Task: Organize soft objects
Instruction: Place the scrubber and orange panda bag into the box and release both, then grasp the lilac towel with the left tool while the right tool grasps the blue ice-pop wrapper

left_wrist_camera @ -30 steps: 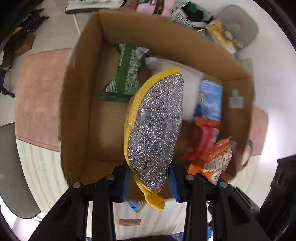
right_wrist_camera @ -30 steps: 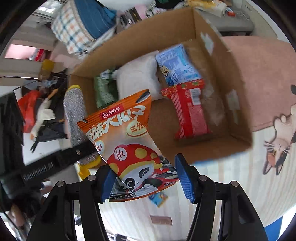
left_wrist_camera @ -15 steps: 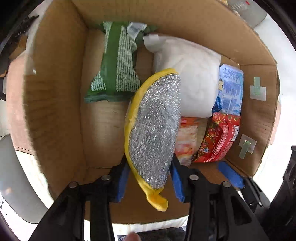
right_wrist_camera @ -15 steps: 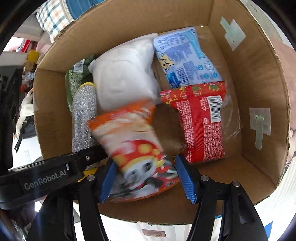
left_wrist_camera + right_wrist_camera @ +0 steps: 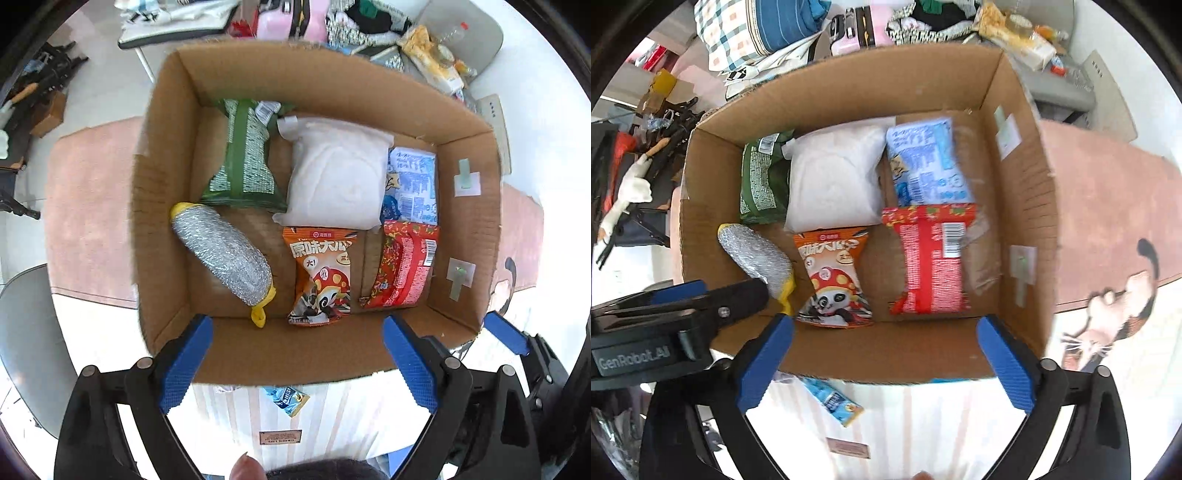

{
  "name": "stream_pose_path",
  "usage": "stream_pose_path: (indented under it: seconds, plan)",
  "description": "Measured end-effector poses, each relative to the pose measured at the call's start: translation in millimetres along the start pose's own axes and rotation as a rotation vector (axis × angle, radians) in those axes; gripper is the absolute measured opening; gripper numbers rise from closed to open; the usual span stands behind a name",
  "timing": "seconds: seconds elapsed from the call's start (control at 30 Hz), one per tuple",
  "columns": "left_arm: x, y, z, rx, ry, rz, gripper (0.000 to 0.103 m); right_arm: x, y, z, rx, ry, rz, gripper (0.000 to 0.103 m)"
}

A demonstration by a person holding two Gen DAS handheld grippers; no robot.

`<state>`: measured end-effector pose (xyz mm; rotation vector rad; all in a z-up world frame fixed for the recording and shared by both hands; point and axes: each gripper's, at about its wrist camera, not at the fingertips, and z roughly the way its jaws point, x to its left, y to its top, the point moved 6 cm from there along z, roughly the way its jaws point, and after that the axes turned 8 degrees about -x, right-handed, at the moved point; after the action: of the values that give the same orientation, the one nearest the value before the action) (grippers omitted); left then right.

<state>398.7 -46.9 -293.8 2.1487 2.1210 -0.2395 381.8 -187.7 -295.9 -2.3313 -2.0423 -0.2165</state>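
A cardboard box (image 5: 166,192) holds the soft items. The silver and yellow scrubber (image 5: 225,254) lies at its near left; it also shows in the right wrist view (image 5: 755,258). The orange snack bag (image 5: 321,273) lies beside it, also in the right wrist view (image 5: 831,277). A green pack (image 5: 243,162), a white pouch (image 5: 336,177), a blue pack (image 5: 412,184) and a red pack (image 5: 404,269) fill the rest. My left gripper (image 5: 297,362) and right gripper (image 5: 884,365) are both open and empty above the box's near wall.
A small blue packet (image 5: 288,398) lies on the striped mat in front of the box, seen also in the right wrist view (image 5: 831,400). A pink rug (image 5: 92,206) lies under the box. Clothes and clutter (image 5: 757,33) sit behind it. A grey chair (image 5: 26,343) stands at left.
Both grippers opened and drew back above the box. The scrubber and the orange snack bag were let go and now lie on the box floor.
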Motion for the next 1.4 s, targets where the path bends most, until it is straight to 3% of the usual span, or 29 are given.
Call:
stream_pose_path:
  seconds: [0.33,0.57,0.7,0.8,0.97,1.17,1.23,1.27,1.3,1.37,1.4]
  plan:
    - [11,-28,-65,-0.252,0.103,0.028,0.096,-6,-19,-43,-0.103,-0.046,-0.060,0.103]
    - [17,-53,-83,-0.323,0.130,0.049,0.096,3,-35,-68,-0.172,-0.041,-0.078,0.103]
    - [47,-83,-82,-0.370,0.226,0.020,0.096,17,-69,-57,-0.139,0.018,-0.108,0.103]
    - [83,-113,-65,-0.352,0.286,-0.055,0.096,38,-107,-26,-0.052,0.071,-0.175,0.103]
    - [148,-160,-15,-0.230,0.358,-0.172,0.096,77,-153,45,0.046,0.076,-0.256,0.101]
    - [186,-178,23,-0.159,0.354,-0.217,0.096,111,-168,109,0.100,0.013,-0.331,0.083]
    - [186,-176,28,-0.160,0.321,-0.217,0.096,116,-172,119,0.115,0.000,-0.349,0.072]
    - [184,-174,30,-0.164,0.307,-0.212,0.096,117,-176,122,0.123,-0.012,-0.360,0.056]
    - [180,-170,32,-0.169,0.287,-0.202,0.096,116,-177,120,0.104,-0.032,-0.369,0.046]
    - [169,-163,38,-0.166,0.254,-0.178,0.096,112,-181,117,0.093,-0.027,-0.364,0.033]
    - [163,-160,40,-0.160,0.235,-0.167,0.096,107,-185,115,0.099,-0.020,-0.343,0.032]
